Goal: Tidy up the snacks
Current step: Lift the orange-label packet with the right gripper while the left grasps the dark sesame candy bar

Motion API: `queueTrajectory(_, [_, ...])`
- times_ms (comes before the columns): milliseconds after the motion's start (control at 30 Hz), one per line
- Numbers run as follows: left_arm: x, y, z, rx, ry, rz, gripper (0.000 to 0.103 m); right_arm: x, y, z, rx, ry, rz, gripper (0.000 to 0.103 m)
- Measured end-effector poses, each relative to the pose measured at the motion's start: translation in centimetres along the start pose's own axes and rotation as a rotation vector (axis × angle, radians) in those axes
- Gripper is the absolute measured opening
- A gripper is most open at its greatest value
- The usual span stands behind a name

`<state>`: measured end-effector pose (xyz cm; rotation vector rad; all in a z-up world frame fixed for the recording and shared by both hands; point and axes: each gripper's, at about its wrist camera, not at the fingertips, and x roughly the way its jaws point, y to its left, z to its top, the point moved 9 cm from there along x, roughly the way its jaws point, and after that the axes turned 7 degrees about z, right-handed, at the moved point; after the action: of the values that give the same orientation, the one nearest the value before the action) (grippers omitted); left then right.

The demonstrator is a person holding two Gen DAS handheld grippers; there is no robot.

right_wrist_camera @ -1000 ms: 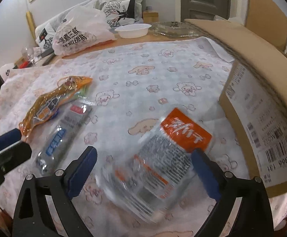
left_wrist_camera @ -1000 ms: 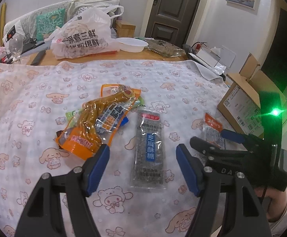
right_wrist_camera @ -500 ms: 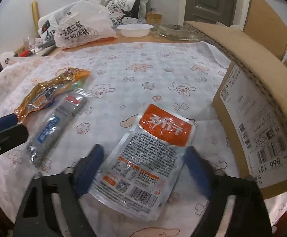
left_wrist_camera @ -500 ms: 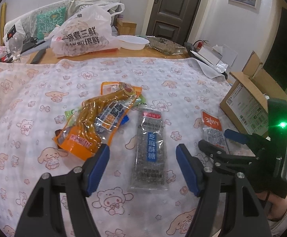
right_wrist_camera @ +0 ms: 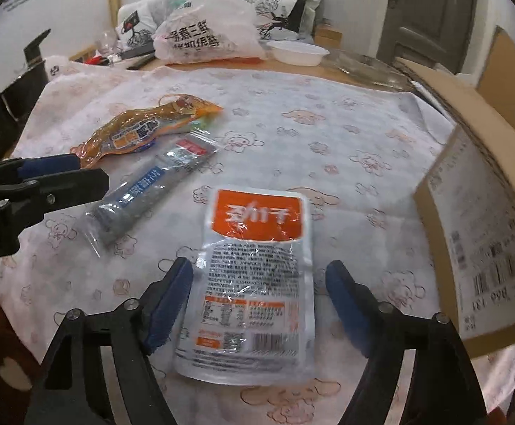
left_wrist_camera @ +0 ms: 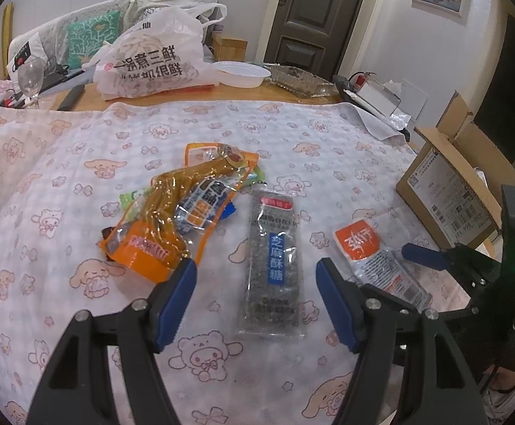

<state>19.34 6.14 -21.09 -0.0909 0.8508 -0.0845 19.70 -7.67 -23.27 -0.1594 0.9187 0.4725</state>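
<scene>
Three snack packs lie on the patterned cloth. An orange pack [left_wrist_camera: 183,212] lies left, a grey sesame-candy pack [left_wrist_camera: 275,258] in the middle, and a silver pouch with an orange top [left_wrist_camera: 374,258] right. My left gripper [left_wrist_camera: 255,301] is open and empty, its tips either side of the grey pack's near end. My right gripper [right_wrist_camera: 259,304] is open and empty, with the silver pouch [right_wrist_camera: 253,276] lying flat between its fingers. The right gripper also shows in the left wrist view [left_wrist_camera: 434,265]. The left gripper shows in the right wrist view [right_wrist_camera: 45,173], beside the grey pack [right_wrist_camera: 151,191] and the orange pack [right_wrist_camera: 144,127].
An open cardboard box [left_wrist_camera: 448,191] stands at the cloth's right edge, close to the right gripper [right_wrist_camera: 487,212]. At the back are a white plastic bag [left_wrist_camera: 151,60], a white bowl [left_wrist_camera: 241,72], a clear tray [left_wrist_camera: 299,78] and a wine glass [left_wrist_camera: 30,76].
The silver pouch has left the right gripper and now lies flat on the cloth. The right gripper has drawn back toward me. The left gripper has hardly moved.
</scene>
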Motion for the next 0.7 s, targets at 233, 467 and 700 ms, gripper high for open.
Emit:
queueTrajectory(233, [0.7,-0.2,-0.4,0.009,0.017,0.003,0.067,-0.1,0.1,-0.1,-0.019,-0.02,0.055,0.067])
queueTrajectory(467, [2.8,-1.4,-0.2,0.059,0.039,0.05,0.061,-0.8,-0.1,0.5,-0.014,-0.071,0.047,0.065])
queueTrajectory(700, [5.0,-3.1,0.6,0.152,0.026,0.15,0.039,-0.4,-0.4,0.7,-0.01,-0.08,0.092,0.065])
